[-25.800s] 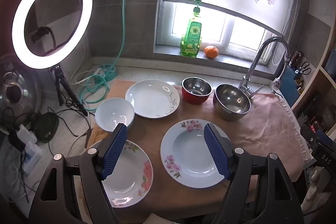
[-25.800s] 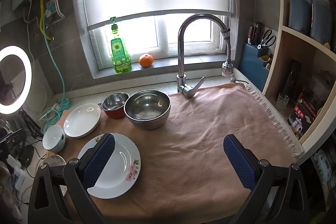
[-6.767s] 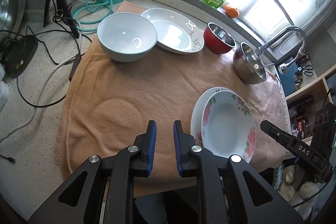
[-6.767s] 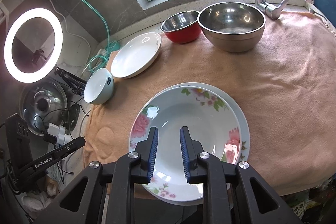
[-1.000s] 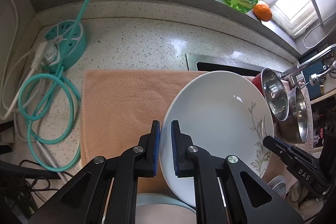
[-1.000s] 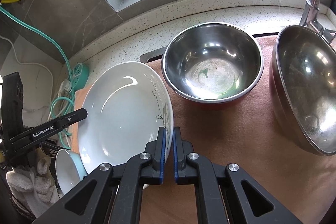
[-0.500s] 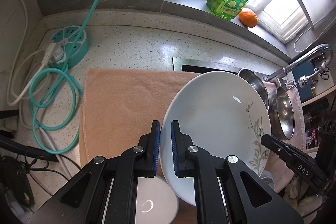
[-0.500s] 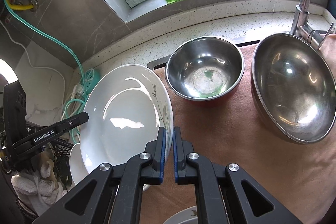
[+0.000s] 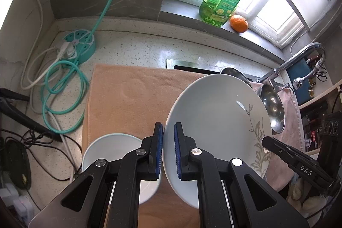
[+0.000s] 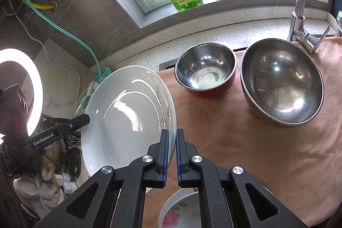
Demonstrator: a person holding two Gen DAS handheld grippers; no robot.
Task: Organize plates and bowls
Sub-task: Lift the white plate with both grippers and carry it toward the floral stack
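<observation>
We clamp white plate [image 9: 215, 121] rim both sides: left gripper [image 9: 168, 151] on near-left edge, right gripper [image 10: 172, 153] on opposite edge, so it stays balanced, clear of towel [image 9: 128, 95]. Floral plate [image 10: 181, 215] below right jaws, likely stacking target.

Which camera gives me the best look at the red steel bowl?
Right wrist view: the red steel bowl shows whole, rim, inside and red wall. In the left wrist view the held white plate hides all but a sliver of its rim.

Glossy ceramic plate [image 10: 128, 112], shiny steel bowls [image 10: 282, 82], matt terry cloth [image 9: 132, 95]
</observation>
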